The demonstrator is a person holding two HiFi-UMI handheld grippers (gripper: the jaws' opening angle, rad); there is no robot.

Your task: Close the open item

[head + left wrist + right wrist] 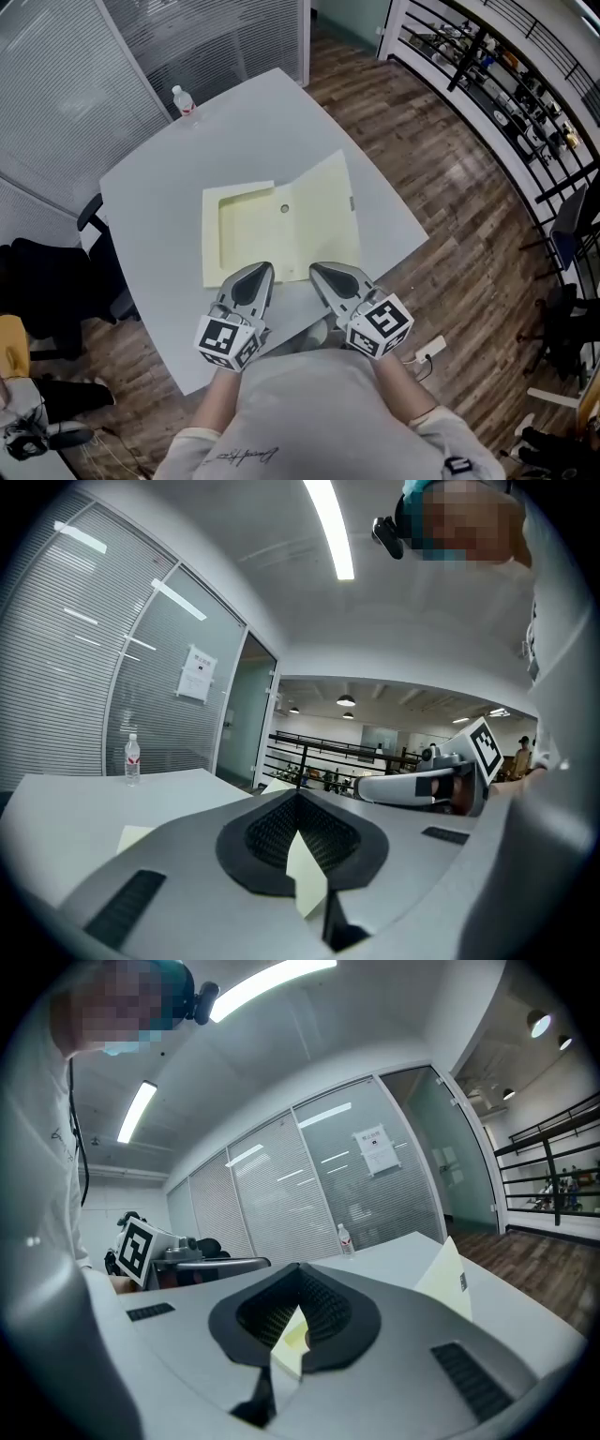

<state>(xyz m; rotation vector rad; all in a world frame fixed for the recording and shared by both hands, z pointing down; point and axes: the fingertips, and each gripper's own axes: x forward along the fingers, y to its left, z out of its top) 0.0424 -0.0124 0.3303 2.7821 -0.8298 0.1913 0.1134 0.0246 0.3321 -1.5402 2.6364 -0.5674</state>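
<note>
A pale yellow folder [281, 230] lies open on the white table [234, 131], its right flap [323, 211] tilted up. Both grippers hover over the folder's near edge, side by side. My left gripper [266, 270] is shut, with nothing between its tips. My right gripper [315, 270] is shut and empty as well. In the left gripper view the jaws of the left gripper [298, 797] meet, and the folder [306, 874] shows below them. In the right gripper view the right gripper [300, 1271] is likewise shut, with the raised flap [446, 1277] off to the right.
A clear water bottle [184, 100] stands at the table's far corner, near the glass partition [66, 84]. A dark office chair [94, 220] sits at the left of the table. Wooden floor [450, 178] and a black railing [506, 84] lie to the right.
</note>
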